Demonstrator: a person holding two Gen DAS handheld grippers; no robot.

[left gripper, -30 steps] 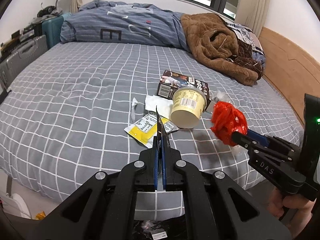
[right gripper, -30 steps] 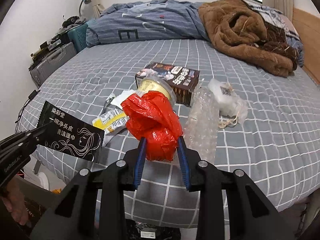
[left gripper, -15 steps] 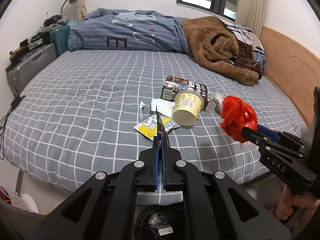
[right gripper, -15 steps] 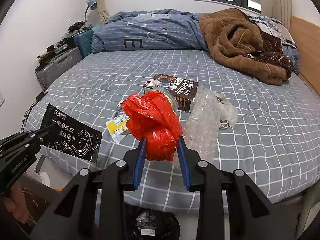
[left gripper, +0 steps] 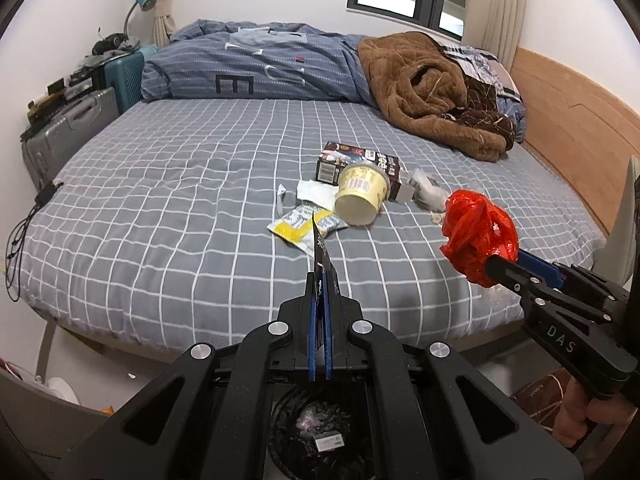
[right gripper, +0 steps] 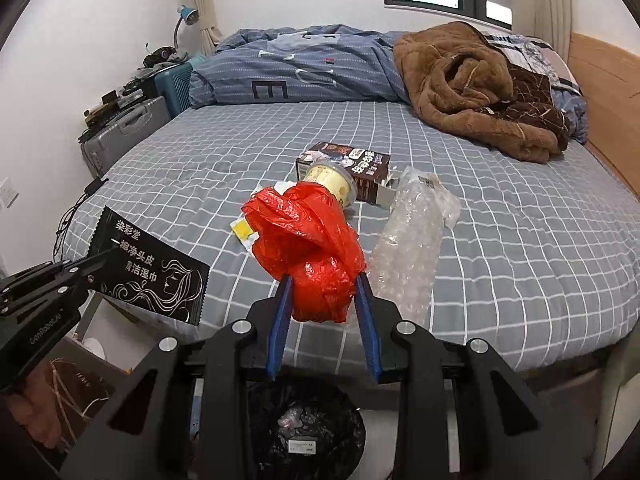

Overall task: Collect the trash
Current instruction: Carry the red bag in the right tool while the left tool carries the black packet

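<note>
Two loads held over the near bed edge: left gripper pinches a flat black printed sachet edge-on; right gripper clamps a crumpled red plastic bag. Black-lined round bin lies directly below both, marginally nearer the right.

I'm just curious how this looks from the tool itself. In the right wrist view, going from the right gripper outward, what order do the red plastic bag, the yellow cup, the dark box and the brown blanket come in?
1. red plastic bag, clamped in the right gripper.
2. yellow cup, just behind the bag on the bed.
3. dark box, right behind the cup, touching it.
4. brown blanket, far right, near the headboard.
</note>
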